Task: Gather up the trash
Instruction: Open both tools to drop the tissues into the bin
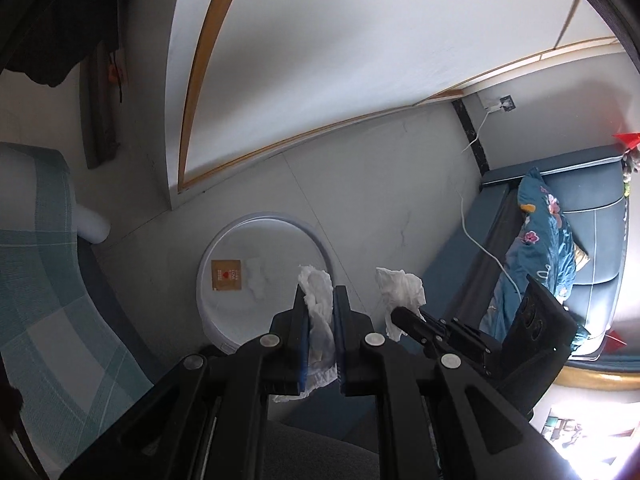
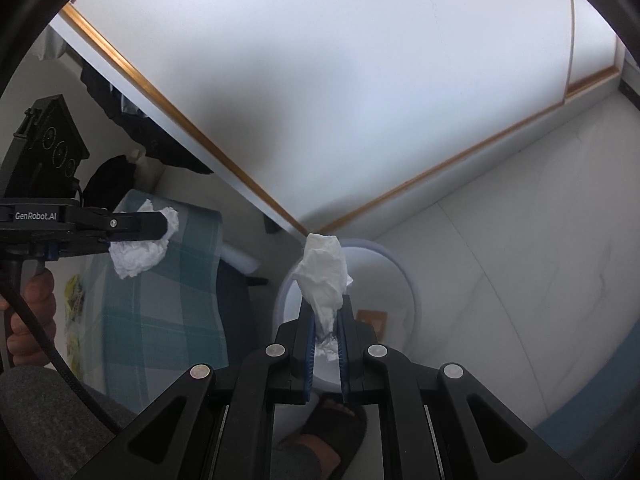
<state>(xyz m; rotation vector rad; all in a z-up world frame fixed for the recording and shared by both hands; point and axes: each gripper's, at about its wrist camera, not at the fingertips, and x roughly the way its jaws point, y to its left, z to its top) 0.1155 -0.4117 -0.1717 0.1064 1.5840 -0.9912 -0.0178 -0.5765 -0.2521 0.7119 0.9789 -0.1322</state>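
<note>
My left gripper is shut on a crumpled white tissue, held above the near right rim of a round white bin. The bin holds a brown packet and a small white scrap. My right gripper is shut on a second white tissue, held over the same bin. The right gripper with its tissue also shows in the left wrist view, and the left gripper with its tissue in the right wrist view.
A chair with a teal checked cover stands left of the bin. A blue sofa with a floral blanket and a white cable lie to the right. A white wall panel with a wooden edge stands behind. A slippered foot is below.
</note>
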